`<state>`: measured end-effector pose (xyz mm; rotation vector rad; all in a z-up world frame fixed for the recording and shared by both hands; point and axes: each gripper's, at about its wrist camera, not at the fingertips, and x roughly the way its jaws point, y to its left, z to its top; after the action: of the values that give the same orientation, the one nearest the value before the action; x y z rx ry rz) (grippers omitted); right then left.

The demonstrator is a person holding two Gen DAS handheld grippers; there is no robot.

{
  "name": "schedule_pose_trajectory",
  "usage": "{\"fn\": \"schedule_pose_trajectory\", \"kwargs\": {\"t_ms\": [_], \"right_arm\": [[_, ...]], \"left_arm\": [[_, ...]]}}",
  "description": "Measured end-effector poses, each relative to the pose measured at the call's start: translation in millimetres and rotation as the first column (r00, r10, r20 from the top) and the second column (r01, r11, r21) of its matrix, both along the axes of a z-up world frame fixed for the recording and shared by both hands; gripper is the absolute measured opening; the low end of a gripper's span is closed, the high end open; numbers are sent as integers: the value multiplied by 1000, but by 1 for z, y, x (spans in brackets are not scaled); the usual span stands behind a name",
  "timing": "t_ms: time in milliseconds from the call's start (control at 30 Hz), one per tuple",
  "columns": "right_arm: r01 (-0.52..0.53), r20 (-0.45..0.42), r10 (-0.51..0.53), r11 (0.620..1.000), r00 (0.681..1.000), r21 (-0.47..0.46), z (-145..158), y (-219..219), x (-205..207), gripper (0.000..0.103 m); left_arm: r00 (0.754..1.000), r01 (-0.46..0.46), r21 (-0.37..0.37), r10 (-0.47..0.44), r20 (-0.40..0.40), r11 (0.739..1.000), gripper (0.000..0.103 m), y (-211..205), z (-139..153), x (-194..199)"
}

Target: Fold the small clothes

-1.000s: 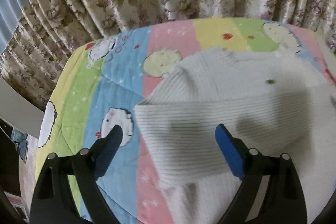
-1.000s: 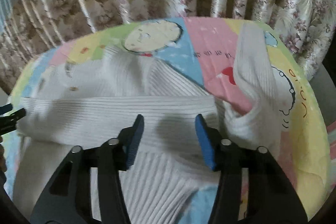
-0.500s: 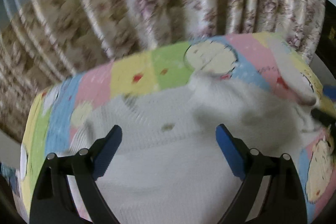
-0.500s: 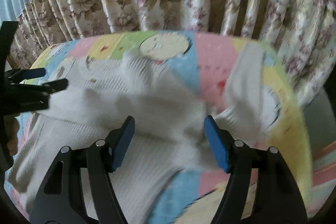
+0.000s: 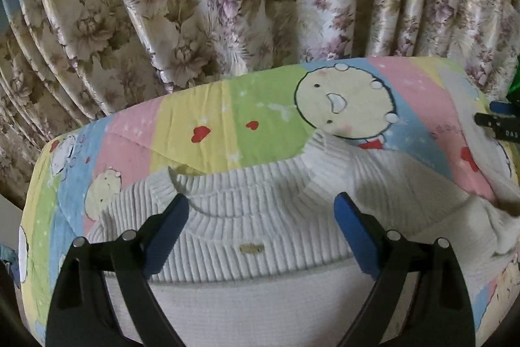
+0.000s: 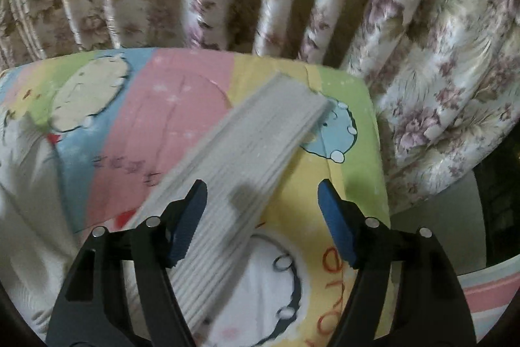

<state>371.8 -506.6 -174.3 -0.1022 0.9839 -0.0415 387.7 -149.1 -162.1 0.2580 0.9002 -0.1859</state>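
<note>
A white ribbed sweater (image 5: 260,288) lies flat on a pastel cartoon quilt (image 5: 201,119). Its round neckline (image 5: 227,197) faces the curtain, and a small gold tag (image 5: 250,248) sits just below it. My left gripper (image 5: 260,210) hovers open over the neckline with nothing between its blue pads. The sweater's sleeve (image 6: 256,148) stretches out diagonally toward the quilt's far right corner. My right gripper (image 6: 262,194) stands open above the sleeve's middle, its pads clear of the cloth. In the left wrist view, the right gripper's tip (image 5: 497,122) shows at the right border.
Floral curtains (image 5: 260,5) hang close behind the quilt's far edge. The quilt (image 6: 351,132) ends at the right, where a grey surface (image 6: 438,204) lies lower. A second striped cloth (image 6: 487,285) shows at the lower right.
Both grippers have swung to the right. The left went from the sweater's left side to the neckline. The right left the sweater body, now hangs over the outstretched sleeve, and its jaws have widened.
</note>
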Motion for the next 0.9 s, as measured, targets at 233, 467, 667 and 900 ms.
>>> {"fn": "schedule_pose_trajectory", "kwargs": {"t_ms": [233,467,667,900], "right_arm": [[-33,-71,36,999,997,41,-17,-2,13,51],[-177,-52,171,970,984,-168,-10,43,4,13],[-219,92,257,928,962,-300,33,86,-39,13],[-294,180,387,871,905,-394,76,165,-98,13]], "left_arm": [[998,-10,-18,9,-70,1000,91,8,0,32],[998,31,0,-31,-63,1000,91,13,2,34],[1000,24,77,-22,-14,997,91,25,7,27],[1000,-12,90,11,9,996,91,55,25,13]]}}
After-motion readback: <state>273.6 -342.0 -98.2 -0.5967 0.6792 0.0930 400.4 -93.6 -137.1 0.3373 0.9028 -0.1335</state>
